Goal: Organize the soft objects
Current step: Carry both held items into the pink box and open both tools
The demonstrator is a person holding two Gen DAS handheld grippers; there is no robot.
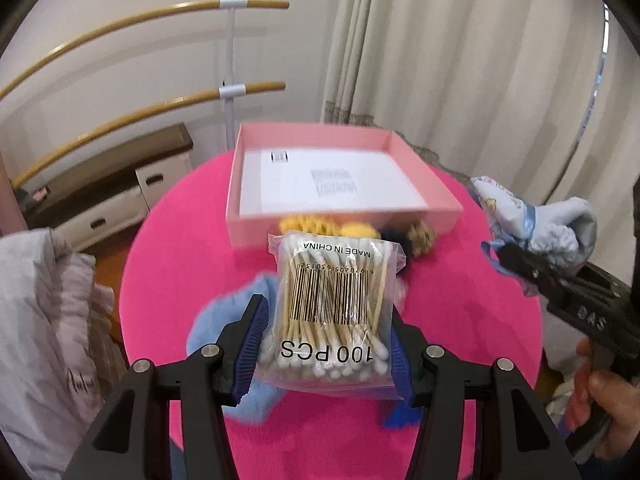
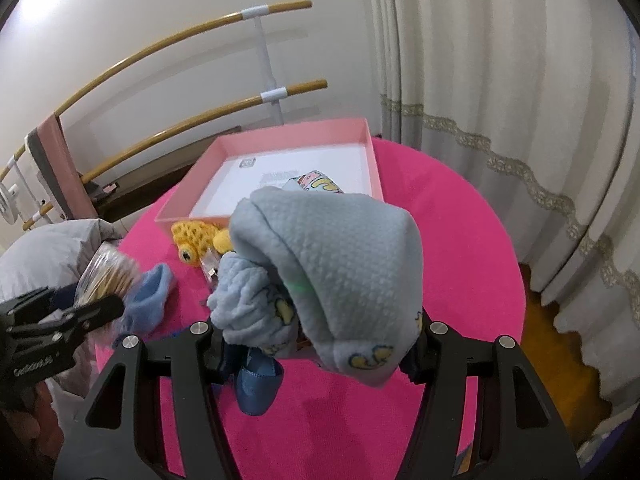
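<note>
My left gripper (image 1: 326, 336) is shut on a clear bag of cotton swabs (image 1: 334, 304) and holds it above the pink round table (image 1: 460, 304), in front of the open pink box (image 1: 340, 180). My right gripper (image 2: 320, 332) is shut on a bunched light-blue baby cloth (image 2: 332, 264) with yellow duck prints, lifted above the table near the box (image 2: 280, 168). A blue fuzzy sock (image 1: 224, 316) lies under the left gripper and also shows in the right wrist view (image 2: 150, 296). A yellow knitted toy (image 2: 194, 240) lies against the box front.
A dark and tan knitted item (image 1: 416, 236) lies by the box. A white jacket (image 1: 44, 320) lies left of the table. Curtains (image 2: 500, 100) hang behind on the right. Wooden rails (image 1: 120, 32) and a low cabinet (image 1: 120, 184) stand behind.
</note>
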